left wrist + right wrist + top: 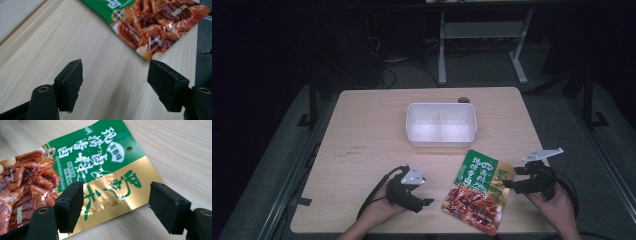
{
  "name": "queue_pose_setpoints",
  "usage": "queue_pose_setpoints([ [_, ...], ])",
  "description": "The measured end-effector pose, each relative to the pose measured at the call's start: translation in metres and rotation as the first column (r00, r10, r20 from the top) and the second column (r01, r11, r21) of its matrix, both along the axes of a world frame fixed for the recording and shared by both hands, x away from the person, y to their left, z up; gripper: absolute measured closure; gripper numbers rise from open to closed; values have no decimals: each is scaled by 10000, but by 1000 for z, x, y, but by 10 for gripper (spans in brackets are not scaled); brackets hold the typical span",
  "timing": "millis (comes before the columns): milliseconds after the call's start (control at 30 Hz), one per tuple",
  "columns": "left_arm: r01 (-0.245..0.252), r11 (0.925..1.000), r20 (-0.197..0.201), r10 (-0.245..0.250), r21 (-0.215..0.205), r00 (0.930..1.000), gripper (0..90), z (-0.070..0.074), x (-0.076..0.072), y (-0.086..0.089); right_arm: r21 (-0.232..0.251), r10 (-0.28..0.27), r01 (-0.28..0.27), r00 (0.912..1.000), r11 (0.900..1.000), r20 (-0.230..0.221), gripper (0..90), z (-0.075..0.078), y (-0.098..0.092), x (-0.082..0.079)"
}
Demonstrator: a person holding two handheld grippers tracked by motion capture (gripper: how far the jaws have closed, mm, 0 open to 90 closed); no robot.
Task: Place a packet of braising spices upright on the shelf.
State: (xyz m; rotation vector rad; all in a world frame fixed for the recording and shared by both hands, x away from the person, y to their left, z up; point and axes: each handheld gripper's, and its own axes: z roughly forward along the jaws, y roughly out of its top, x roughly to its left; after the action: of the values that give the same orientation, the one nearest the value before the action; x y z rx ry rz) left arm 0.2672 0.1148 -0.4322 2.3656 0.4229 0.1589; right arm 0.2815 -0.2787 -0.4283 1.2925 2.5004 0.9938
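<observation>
A flat snack packet (477, 192) printed green, gold and red lies on the wooden table (362, 130) near its front edge. My left gripper (424, 202) rests open just left of the packet, its jaws pointing at the red lower corner (160, 27). My right gripper (508, 186) stands open at the packet's right side, its jaws spread over the gold corner (117, 192). A white two-compartment container (441, 124) sits empty at the table's middle, beyond the packet. Neither gripper holds anything.
A small dark round object (463, 99) lies at the table's far edge behind the container. Metal frame legs (442, 50) stand on the floor beyond the table. Bare tabletop stretches to the left.
</observation>
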Motion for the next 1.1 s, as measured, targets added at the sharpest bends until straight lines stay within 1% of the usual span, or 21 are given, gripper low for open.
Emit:
queue_pose_setpoints([
  [33, 142, 9998, -8, -142, 101, 9999, 303, -1, 1, -10, 21, -13, 14, 10000, 10000, -25, 276, 1, 0, 2],
  [67, 142, 9998, -8, -142, 101, 9999, 304, -1, 1, -10, 21, -13, 14, 10000, 10000, -25, 276, 1, 0, 2],
  [100, 244, 9995, -45, -243, 201, 9997, 307, -3, 4, -18, 44, -22, 22, 10000, 10000, -55, 276, 2, -1, 7],
  [167, 341, 9991, -54, -340, 268, 9994, 317, -4, 6, -26, -17, -4, 4, 9999, 10000, -105, 276, 3, -2, 12],
  [267, 408, 9990, -152, -405, 163, 9991, 327, -4, 7, -33, -80, 6, -7, 9999, 10000, -149, 276, 4, -2, 16],
  [300, 469, 9988, -240, -466, 116, 9986, 348, -6, 9, -40, -189, 20, -24, 9998, 9998, -200, 276, 5, -1, 19],
  [333, 469, 9988, -240, -466, 116, 9986, 358, -6, 9, -40, -213, 51, -54, 9999, 9998, -165, 276, 5, -1, 22],
  [367, 527, 9985, -371, -521, 139, 9980, 378, -7, 11, -46, -193, 57, -62, 9997, 9998, -243, 276, 5, -2, 24],
  [433, 610, 9979, -383, -603, 194, 9974, 411, -9, 12, -53, -332, 63, -75, 9993, 9994, -367, 276, 6, -1, 29],
  [467, 610, 9979, -383, -603, 194, 9974, 427, -9, 12, -53, -332, 63, -75, 9993, 9994, -367, 276, 6, -1, 29],
  [500, 643, 9977, -412, -633, 231, 9971, 427, -10, 12, -57, -359, 60, -75, 9992, 9993, -401, 276, 6, -1, 31],
  [533, 699, 9973, -430, -688, 242, 9967, 457, -11, 12, -60, -397, 85, -104, 9988, 9992, -485, 277, 8, -1, 37],
  [633, 982, 9938, -515, -956, 512, 9941, 496, -13, 13, -75, -573, 174, -211, 9977, 9981, -655, 277, 9, 0, 45],
  [667, 982, 9938, -515, -956, 512, 9941, 507, -13, 13, -75, -573, 174, -211, 9977, 9981, -655, 277, 9, 0, 45],
  [700, 1054, 9925, -500, -1023, 626, 9935, 520, -14, 12, -79, -677, 227, -282, 9964, 9973, -811, 278, 10, 1, 50],
  [733, 1212, 9905, -569, -1176, 651, 9914, 535, -15, 12, -85, -705, 264, -325, 9960, 9970, -859, 280, 10, 1, 52],
  [767, 1212, 9905, -569, -1176, 651, 9914, 546, -15, 12, -85, -725, 286, -358, 9948, 9967, -982, 280, 10, 2, 54],
  [800, 1319, 9889, -597, -1279, 681, 9900, 558, -17, 11, -91, -815, 296, -386, 9937, 9959, -1081, 280, 10, 2, 57],
  [933, 1390, 9874, -723, -1336, 756, 9884, 579, -19, 11, -95, -1057, 337, -505, 9874, 9931, -1545, 286, 6, 3, 69],
  [1000, 1357, 9879, -773, -1300, 751, 9885, 583, -19, 12, -95, -937, 308, -489, 9820, 9944, -1864, 290, 2, 2, 74],
  [1100, 1334, 9881, -831, -1270, 766, 9884, 585, -20, 12, -95, -1047, 353, -610, 9723, 9926, -2313, 322, -6, 1, 79],
])
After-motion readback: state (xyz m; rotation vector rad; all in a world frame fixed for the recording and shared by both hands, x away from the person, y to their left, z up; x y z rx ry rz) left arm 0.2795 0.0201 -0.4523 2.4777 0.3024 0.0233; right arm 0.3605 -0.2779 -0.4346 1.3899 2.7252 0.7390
